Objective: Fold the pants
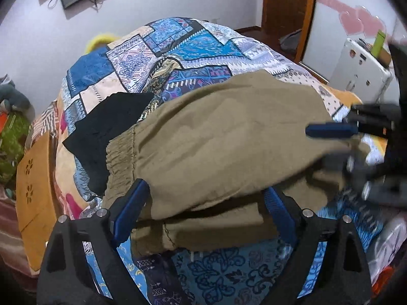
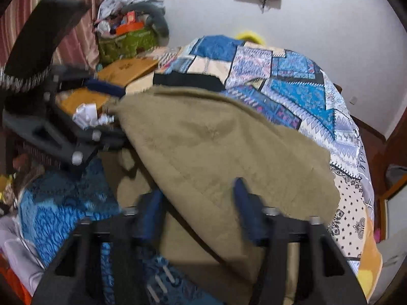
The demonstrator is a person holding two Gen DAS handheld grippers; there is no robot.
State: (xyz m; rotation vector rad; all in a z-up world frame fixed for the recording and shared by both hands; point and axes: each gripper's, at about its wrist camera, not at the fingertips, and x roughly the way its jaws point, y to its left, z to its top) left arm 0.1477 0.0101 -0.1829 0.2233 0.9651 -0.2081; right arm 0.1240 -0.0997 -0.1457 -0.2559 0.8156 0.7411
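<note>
Khaki pants (image 1: 216,139) with an elastic waistband lie in layers on the patchwork bedspread (image 1: 178,50). In the left wrist view, my left gripper (image 1: 204,206) stands wide open at the near edge, its blue fingers (image 1: 132,206) on either side of the folded cloth. My right gripper (image 1: 330,146) reaches in from the right, one blue finger above the pants' corner. In the right wrist view, the right gripper (image 2: 198,207) is blurred, its fingers apart with the pants (image 2: 216,147) spanning the gap. The left gripper (image 2: 119,114) sits open at the pants' left edge.
A black garment (image 1: 106,127) lies on the bed just beyond the waistband. A wooden board (image 1: 35,178) and a green basket (image 2: 127,43) of clutter stand at the bed's left side. A white cabinet (image 1: 361,71) and a wooden door frame (image 1: 287,5) are at the right.
</note>
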